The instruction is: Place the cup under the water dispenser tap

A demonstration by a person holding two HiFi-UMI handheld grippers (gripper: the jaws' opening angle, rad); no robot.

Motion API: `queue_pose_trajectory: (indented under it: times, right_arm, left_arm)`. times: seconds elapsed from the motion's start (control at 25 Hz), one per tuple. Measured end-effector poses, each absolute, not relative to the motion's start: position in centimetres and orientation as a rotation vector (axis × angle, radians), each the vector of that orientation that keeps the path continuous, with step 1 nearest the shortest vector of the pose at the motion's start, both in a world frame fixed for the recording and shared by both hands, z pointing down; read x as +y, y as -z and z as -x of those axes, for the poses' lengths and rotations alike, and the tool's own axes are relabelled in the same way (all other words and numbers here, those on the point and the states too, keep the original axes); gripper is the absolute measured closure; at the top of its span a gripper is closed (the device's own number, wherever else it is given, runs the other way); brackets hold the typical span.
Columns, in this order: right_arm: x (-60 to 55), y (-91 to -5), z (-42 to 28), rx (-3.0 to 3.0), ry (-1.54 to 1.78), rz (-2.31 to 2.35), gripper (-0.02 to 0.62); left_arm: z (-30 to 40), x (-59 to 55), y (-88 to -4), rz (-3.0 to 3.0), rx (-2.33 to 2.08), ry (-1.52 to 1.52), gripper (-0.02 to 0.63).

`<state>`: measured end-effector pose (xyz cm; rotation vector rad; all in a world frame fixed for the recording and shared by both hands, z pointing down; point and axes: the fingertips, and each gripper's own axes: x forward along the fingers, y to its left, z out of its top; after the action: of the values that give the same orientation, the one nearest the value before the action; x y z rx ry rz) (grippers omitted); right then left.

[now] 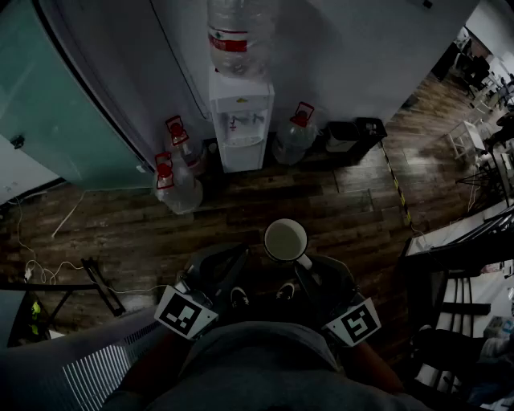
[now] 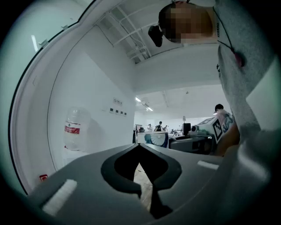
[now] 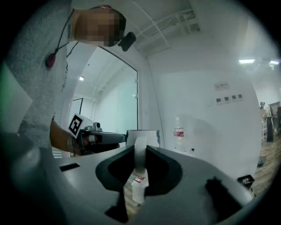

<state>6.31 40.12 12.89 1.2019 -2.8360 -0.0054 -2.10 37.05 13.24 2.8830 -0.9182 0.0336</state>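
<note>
Risk: cup hangs only by its handle, pinched narrow btw my right fingers. It could swing or slip w/ a jolt, or bump the dispenser front. Cup sits just ahead of those fingers; dispenser well ahead, cup not under it yet. My left fingers closed, empty.

No lettering is legible. The bottle atop the dispenser bears a red label, its print too small to read. Square markers below the dispenser show coded patterns only.
</note>
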Motion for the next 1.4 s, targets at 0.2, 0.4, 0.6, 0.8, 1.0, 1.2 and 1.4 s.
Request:
queue_pose_trajectory:
  times: [0.2,0.4,0.6,0.8,1.0,1.2,1.4]
  right_arm:
    - [40.1,-12.0,-6.0,-2.854,0.039,-1.191,0.532]
    - [40.2,-11.8,-6.0,-2.880,0.037,-1.185,0.532]
    - [40.0,-11.3,-5.8,-2.910,0.040,-1.180,0.534]
    - [39.5,-10.8,-5.0,-2.911,0.061,-1.191,0.534]
    - [39.2,-10.7,-3.8,-2.897,0.073,-1.207,0.534]
    - [38.4,-11.0,-3.1,-2.886,0.058,-1.236,0.534]
    - [37.3,-10.9,-3.4,-2.890,0.063,-1.231,0.534]
  left_arm:
    - [2.5,37.0,-12.9,-2.869,-0.940,-0.014,0.598]
    - [2.4,36.9,-12.6,-2.871,-0.951,0.007,0.598]
    - [2.5,36.8,-12.0,-2.872,-0.963,0.021,0.598]
    - [3.3,36.6,-11.9,-2.877,-0.955,0.031,0.598]
    - [4.6,36.4,-12.0,-2.891,-0.925,0.035,0.598]
    - [5.7,35.7,-12.1,-2.889,-0.915,0.039,0.598]
    - [5.7,35.1,-12.5,-2.880,-0.919,0.034,0.598]
